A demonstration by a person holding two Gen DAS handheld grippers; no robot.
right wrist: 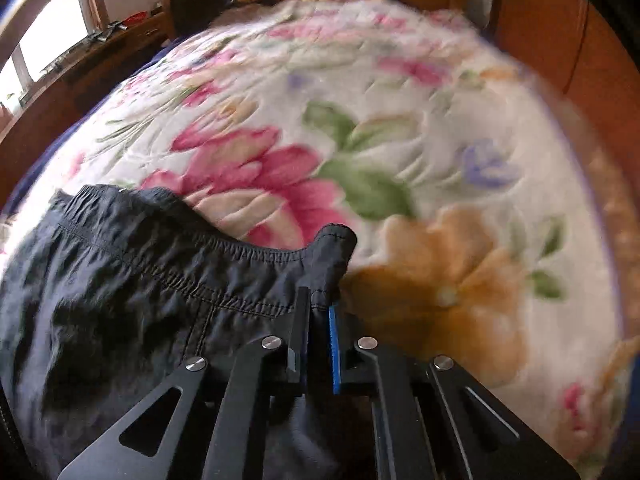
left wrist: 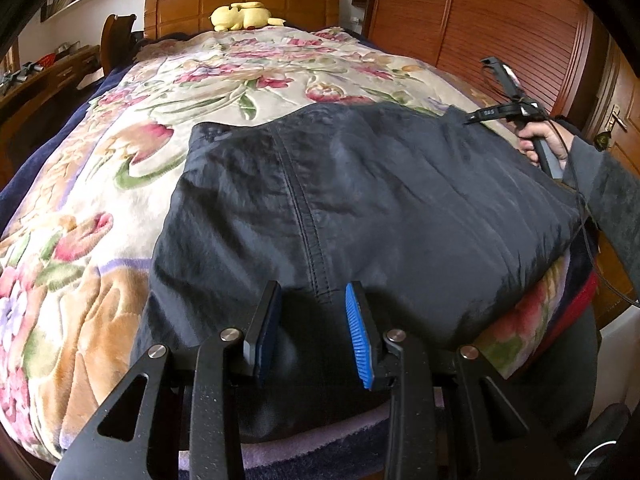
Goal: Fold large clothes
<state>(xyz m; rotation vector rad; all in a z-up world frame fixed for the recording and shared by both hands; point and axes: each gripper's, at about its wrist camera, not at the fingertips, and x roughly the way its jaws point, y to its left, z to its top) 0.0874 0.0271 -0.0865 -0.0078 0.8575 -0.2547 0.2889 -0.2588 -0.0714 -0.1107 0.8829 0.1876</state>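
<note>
- While the dark trousers (left wrist: 360, 200) lie spread on the bed's floral blanket (left wrist: 120, 160), the left gripper (left wrist: 314, 320) pinches a bunched fold at their near edge.
- Right gripper (right wrist: 319, 320): fingers clenched on the elastic waistband corner.

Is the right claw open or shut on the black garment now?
Shut on it. In the right wrist view the right claw has its jaws nearly together, pinching the elastic waistband corner of the black garment.
</note>
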